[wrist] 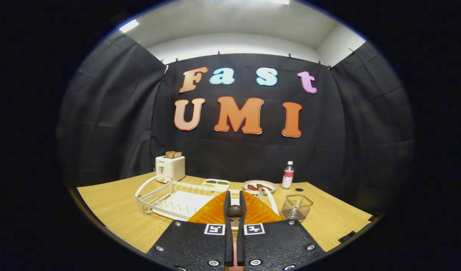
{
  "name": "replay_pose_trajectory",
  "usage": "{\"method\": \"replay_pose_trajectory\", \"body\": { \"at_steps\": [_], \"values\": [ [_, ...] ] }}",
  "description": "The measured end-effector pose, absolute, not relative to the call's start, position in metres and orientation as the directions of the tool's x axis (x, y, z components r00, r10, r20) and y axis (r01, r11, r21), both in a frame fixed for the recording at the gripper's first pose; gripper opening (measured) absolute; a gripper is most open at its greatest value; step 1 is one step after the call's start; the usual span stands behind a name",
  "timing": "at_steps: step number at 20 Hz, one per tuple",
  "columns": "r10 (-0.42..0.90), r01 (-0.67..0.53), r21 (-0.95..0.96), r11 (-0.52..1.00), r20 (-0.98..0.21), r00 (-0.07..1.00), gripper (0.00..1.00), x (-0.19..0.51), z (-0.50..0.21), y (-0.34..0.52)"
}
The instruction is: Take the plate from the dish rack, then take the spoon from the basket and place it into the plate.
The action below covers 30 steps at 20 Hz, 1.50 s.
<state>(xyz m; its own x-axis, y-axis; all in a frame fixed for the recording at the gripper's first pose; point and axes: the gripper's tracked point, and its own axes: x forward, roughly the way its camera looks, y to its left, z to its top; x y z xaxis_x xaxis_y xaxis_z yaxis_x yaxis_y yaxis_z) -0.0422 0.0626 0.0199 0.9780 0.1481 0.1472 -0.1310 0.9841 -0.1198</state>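
Observation:
My gripper [234, 196] is shut on the spoon [234, 210]. Its brown rounded end is squeezed between the two fingers, and a pinkish part runs back down between them. Directly under and just beyond the fingers lies the orange ribbed plate [258, 212], flat on the wooden table in front of the dish rack. The white wire dish rack [166, 201] stands ahead and to the left of the fingers, with no dishes in its slots. To the right of the plate stands the small wire basket [296, 207], which looks empty.
Along the back of the table [113, 210] stand a white toaster [170, 168] with bread in it, a small divided dish [215, 183], a plate of food [259, 186] and a bottle [288, 175]. Black cloth walls close the booth on three sides.

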Motion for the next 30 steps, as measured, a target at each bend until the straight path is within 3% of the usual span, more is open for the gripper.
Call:
{"method": "replay_pose_trajectory", "body": {
  "at_steps": [10,23,30],
  "values": [
    [0.191,-0.181,-0.072,0.981,0.177,0.966,0.04,-0.057,-0.003,0.093],
    [0.254,-0.239,-0.128,0.962,0.109,0.961,0.04,-0.062,-0.074,0.110],
    [0.232,-0.232,-0.112,0.966,-0.005,0.973,0.18,-0.062,-0.109,0.102]
  ]
}}
